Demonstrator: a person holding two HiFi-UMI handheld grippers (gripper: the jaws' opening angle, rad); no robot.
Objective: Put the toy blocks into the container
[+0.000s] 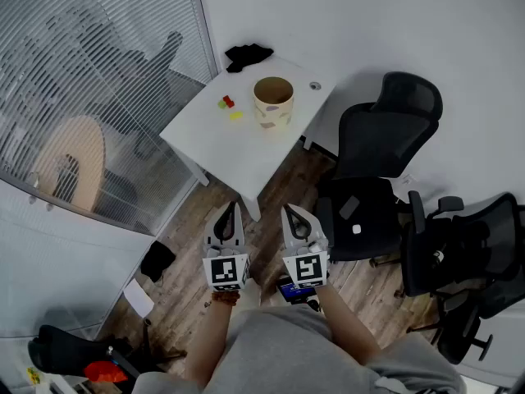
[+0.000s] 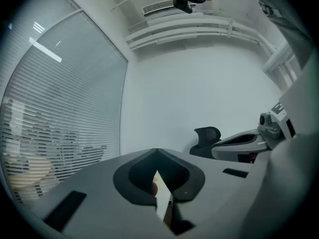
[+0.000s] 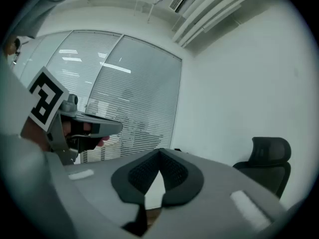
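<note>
— Step in hand?
— Approach, I'd judge. Left gripper and right gripper: jaws pressed together, empty. Toy blocks lie well ahead on the desk, beside the container.
— Next?
— Close in, part the jaws.

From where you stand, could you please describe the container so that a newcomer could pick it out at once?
Find the white table beside the black office chairs. Near its middle stands the container, a tan open-topped cylinder with pale patches on its side. It is the only tall thing there: the toy blocks left of it are tiny and bright, the black item lies flat.
</note>
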